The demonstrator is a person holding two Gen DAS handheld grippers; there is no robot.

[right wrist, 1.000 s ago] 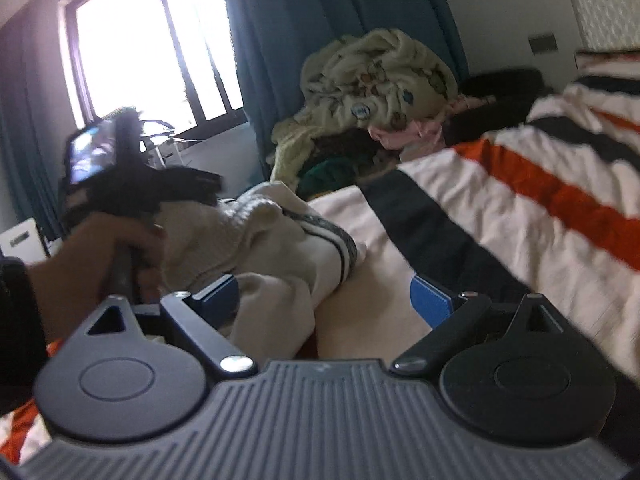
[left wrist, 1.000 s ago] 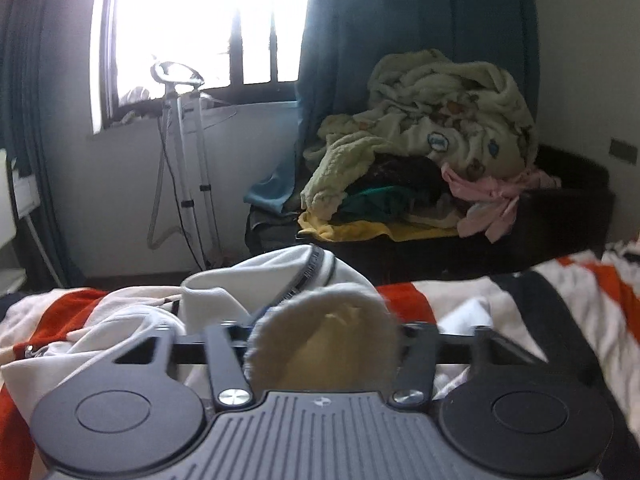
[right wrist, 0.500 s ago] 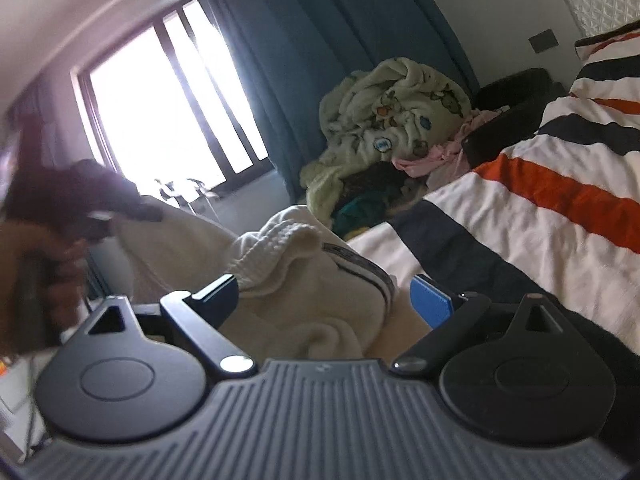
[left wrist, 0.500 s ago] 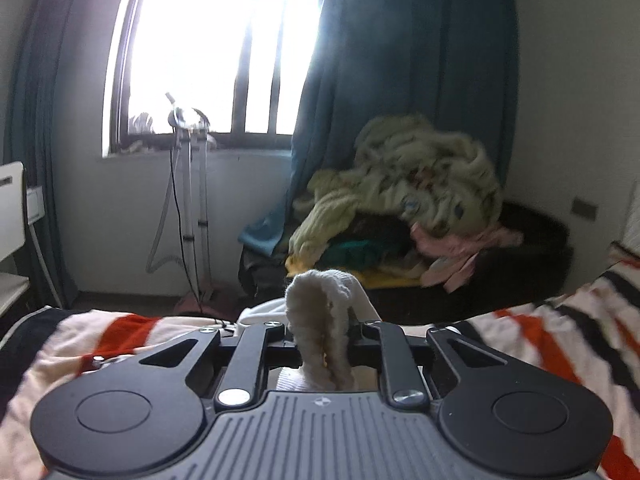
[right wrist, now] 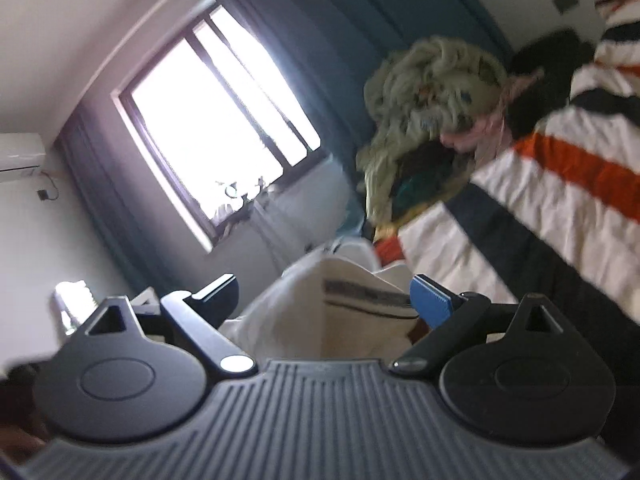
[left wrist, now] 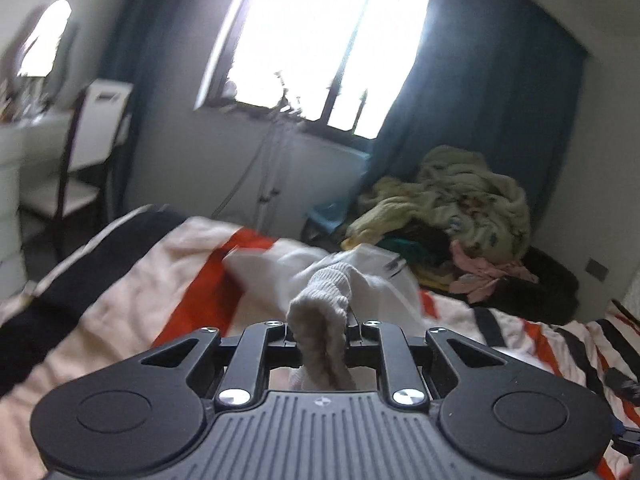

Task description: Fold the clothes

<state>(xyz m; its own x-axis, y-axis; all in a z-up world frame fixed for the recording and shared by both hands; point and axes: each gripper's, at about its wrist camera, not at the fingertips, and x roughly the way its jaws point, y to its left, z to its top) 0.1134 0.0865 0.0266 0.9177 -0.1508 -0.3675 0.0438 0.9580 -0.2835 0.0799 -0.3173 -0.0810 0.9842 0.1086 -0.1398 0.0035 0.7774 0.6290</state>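
1. Since a second ago the left gripper (left wrist: 320, 326) has lifted the cream garment (left wrist: 352, 280) off the bed and swung left, so a chair (left wrist: 84, 152) and a white dresser (left wrist: 16, 160) at the wall now show in its view
2. Over the same second the right gripper (right wrist: 324, 296) has rolled hard, so the window (right wrist: 212, 132) and the bed now sit tilted in its view, and the hand that held the other tool is gone from that view
3. Left gripper's jaws are drawn together and clamped on a ribbed cuff (left wrist: 320, 320) of the garment, which bunches up between them
4. Beyond the cuff, the garment trails away onto the striped blanket (left wrist: 132, 292) of orange, black and pale bands
5. Right gripper's jaws stand wide apart, blue pads (right wrist: 430, 300) showing; the garment, with a dark stripe band (right wrist: 364, 296), lies in the gap between them, and whether it touches either pad cannot be told
6. A heap of laundry (left wrist: 452, 208) sits beyond the foot of the bed, beside the dark blue curtain (left wrist: 492, 112)
7. Both views are blurred
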